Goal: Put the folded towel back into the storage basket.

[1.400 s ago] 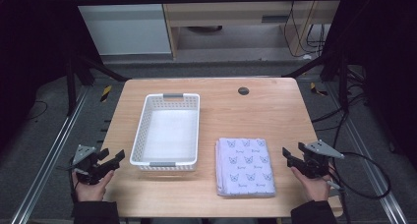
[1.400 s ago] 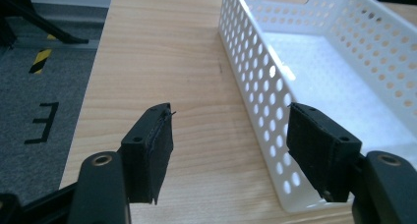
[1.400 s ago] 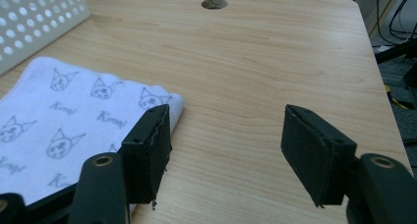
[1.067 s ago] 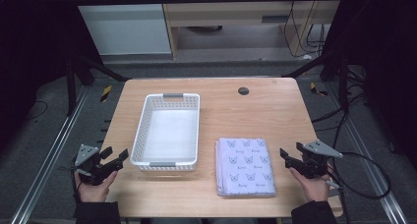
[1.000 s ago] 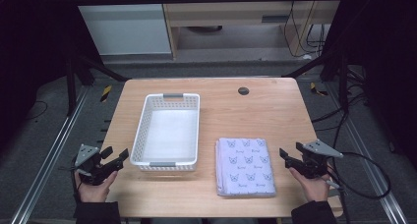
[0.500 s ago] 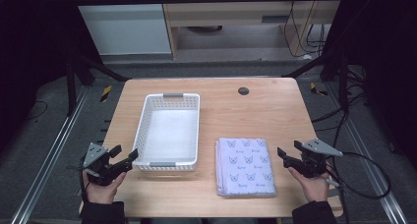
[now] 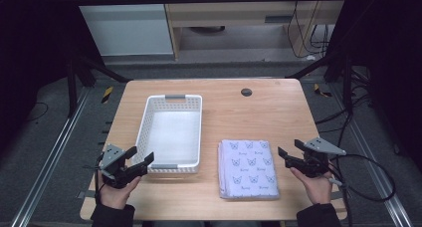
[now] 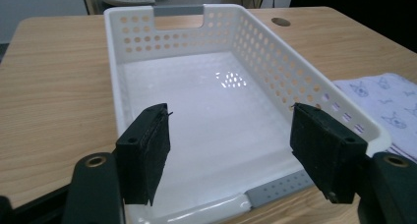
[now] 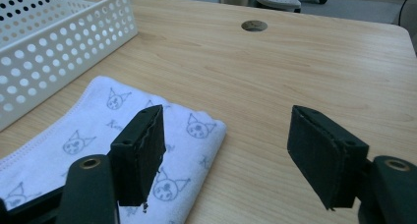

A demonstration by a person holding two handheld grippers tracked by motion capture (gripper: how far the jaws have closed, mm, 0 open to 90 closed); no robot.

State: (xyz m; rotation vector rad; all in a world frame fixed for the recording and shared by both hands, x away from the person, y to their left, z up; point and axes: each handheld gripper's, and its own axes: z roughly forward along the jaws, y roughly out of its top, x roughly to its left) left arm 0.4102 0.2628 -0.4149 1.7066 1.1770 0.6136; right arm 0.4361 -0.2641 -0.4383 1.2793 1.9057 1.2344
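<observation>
A white perforated basket (image 7: 144, 137) (image 8: 255, 47) stands empty on the left half of the wooden table (image 7: 259, 112). A folded pale cloth with cat-face prints (image 7: 246, 167) (image 9: 83, 135) lies flat to its right. My left gripper (image 7: 141, 156) (image 8: 231, 160) is open at the basket's near left corner, its jaws spanning the near end of the basket. My right gripper (image 7: 287, 154) (image 9: 226, 155) is open just right of the cloth, with the cloth's far right corner under its left jaw. Neither holds anything.
A round cable hole (image 7: 246, 92) (image 9: 254, 25) sits in the table near its far edge. Bare wood (image 9: 295, 71) lies beyond and right of the cloth. Cables (image 7: 368, 172) trail off the right side; dark floor and frame rails surround the table.
My left gripper has moved rightward and forward, from off the table's left edge to the basket's near left corner. My right gripper has edged slightly left toward the cloth.
</observation>
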